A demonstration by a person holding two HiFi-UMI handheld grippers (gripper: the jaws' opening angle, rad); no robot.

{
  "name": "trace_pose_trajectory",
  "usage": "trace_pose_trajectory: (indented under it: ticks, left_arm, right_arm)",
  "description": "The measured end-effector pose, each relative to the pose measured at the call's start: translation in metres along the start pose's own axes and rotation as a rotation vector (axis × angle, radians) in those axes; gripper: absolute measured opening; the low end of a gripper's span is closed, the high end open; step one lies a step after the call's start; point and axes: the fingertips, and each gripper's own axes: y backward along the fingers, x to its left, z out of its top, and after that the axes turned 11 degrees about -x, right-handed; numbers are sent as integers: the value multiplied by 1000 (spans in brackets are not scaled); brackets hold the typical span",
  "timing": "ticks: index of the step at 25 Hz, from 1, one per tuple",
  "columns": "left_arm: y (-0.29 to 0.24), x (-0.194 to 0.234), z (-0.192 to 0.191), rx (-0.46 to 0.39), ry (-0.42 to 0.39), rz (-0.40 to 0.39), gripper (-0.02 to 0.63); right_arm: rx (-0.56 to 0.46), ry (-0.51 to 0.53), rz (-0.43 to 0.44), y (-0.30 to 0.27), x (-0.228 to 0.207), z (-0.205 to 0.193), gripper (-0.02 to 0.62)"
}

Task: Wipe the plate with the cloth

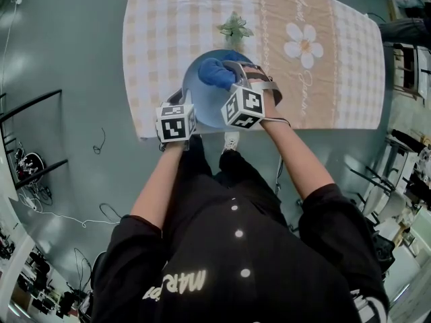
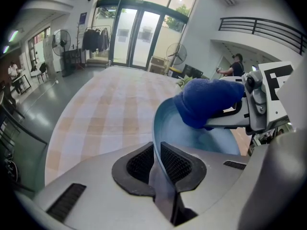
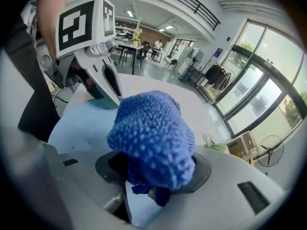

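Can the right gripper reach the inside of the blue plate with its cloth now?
Probably yes: the left gripper holds the plate by its rim, and the blue cloth in the right gripper is over its open inside, nothing between.

White letters on the person's black shirt (image 1: 180, 282) look like "MAR"; the rest is unclear. The curly writing by the white flower (image 1: 303, 44) on the desk's tablecloth (image 1: 195, 12) is too small to read.

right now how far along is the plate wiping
Done: the left gripper clamps the plate by its rim, and the right gripper grips the cloth. In hand: the cloth sits against the plate's inner face. Left: the remaining surface; I can't tell how clean it is.
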Motion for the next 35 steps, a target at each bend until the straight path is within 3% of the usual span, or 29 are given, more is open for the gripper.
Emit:
trace_pose_trajectory:
  ticks: [12, 35]
  left_arm:
    - [-2, 0, -3, 5, 41, -38, 54]
    - [-2, -1, -4, 7, 12, -30, 54]
  right_arm:
    - [-76, -83, 86, -32, 31, 34, 193]
    - [-22, -58, 139, -30, 38, 12, 193]
